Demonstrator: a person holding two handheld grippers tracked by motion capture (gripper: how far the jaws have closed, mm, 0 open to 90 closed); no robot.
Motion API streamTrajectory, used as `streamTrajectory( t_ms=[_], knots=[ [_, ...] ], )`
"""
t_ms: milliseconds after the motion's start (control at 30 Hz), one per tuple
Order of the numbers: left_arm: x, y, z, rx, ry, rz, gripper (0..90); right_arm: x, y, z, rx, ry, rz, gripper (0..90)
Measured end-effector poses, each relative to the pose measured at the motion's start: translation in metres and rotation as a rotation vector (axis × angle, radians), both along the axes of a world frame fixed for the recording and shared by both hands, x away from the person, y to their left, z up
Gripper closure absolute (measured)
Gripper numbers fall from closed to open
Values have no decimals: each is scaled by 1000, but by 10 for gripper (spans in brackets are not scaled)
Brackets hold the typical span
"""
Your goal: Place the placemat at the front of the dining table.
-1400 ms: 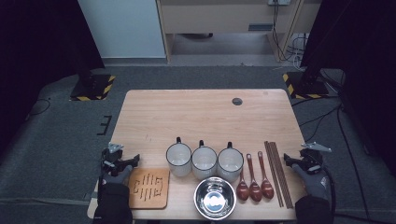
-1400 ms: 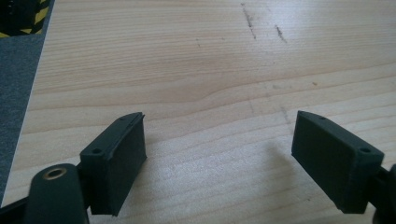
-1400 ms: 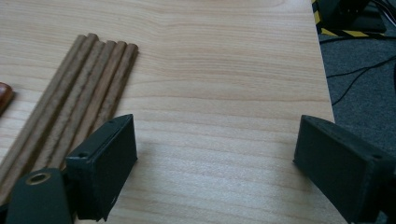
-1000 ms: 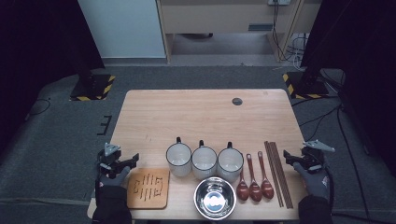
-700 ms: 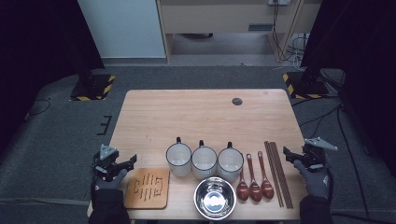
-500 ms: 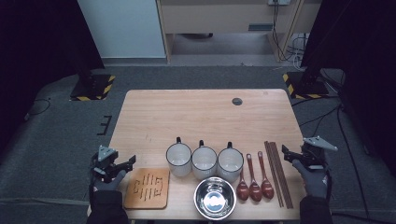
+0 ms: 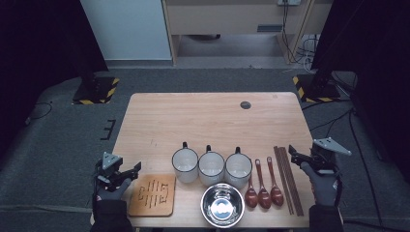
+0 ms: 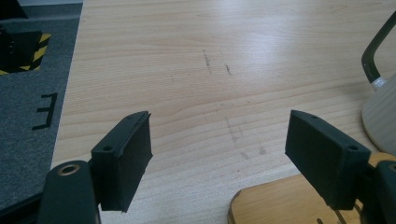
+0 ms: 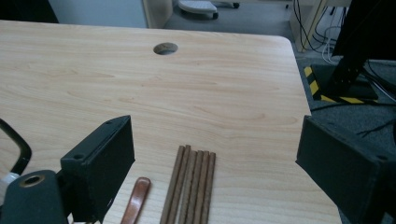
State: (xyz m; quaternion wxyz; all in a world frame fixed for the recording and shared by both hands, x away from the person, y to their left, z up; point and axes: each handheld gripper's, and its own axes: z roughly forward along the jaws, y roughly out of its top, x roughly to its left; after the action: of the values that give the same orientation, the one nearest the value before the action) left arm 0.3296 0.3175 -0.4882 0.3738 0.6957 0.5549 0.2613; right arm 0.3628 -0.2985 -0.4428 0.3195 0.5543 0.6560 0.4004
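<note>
Because both grippers hang empty at the near corners of the table (image 7: 212,116), the things nearest them count as the work in hand: the wooden trivet (image 7: 152,195) at about 3 o'clock from the left gripper (image 7: 126,171), and the bundle of chopsticks (image 7: 288,178) at about 9 o'clock from the right gripper (image 7: 294,153). In the left gripper view the fingers (image 8: 125,158) stand well apart over bare wood with nothing between them; in the right gripper view the fingers (image 9: 100,164) are spread wider still, also holding nothing.

I judge the trivet light and stiff, a flat slab lying flush on the table, so an edge pinch at its near-left rim would be the likely hold. The chopsticks (image 9: 190,186) look thin, light and smooth; lying side by side, they would probably roll or scatter, so a grip across the middle of the whole bundle seems safest.

Farther in, a steel bowl (image 7: 222,205) sits at the near edge, with three spoons (image 7: 263,183) at its 3 o'clock and three white mugs (image 7: 212,167) in a row at its 12 o'clock. A small round hole (image 7: 245,105) lies at the far side.

Both gripper views cut off the trivet (image 8: 289,205) and the lower chopstick ends, and how many sticks there are is hard to make out.
</note>
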Motion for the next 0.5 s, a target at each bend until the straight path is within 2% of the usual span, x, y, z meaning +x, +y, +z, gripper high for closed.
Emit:
streamTrajectory(
  t_ms=[500],
  knots=[
    [-7, -5, 4, -6, -21, -13, 209, -6, 39, 24, -28, -48, 52, 101]
  ],
)
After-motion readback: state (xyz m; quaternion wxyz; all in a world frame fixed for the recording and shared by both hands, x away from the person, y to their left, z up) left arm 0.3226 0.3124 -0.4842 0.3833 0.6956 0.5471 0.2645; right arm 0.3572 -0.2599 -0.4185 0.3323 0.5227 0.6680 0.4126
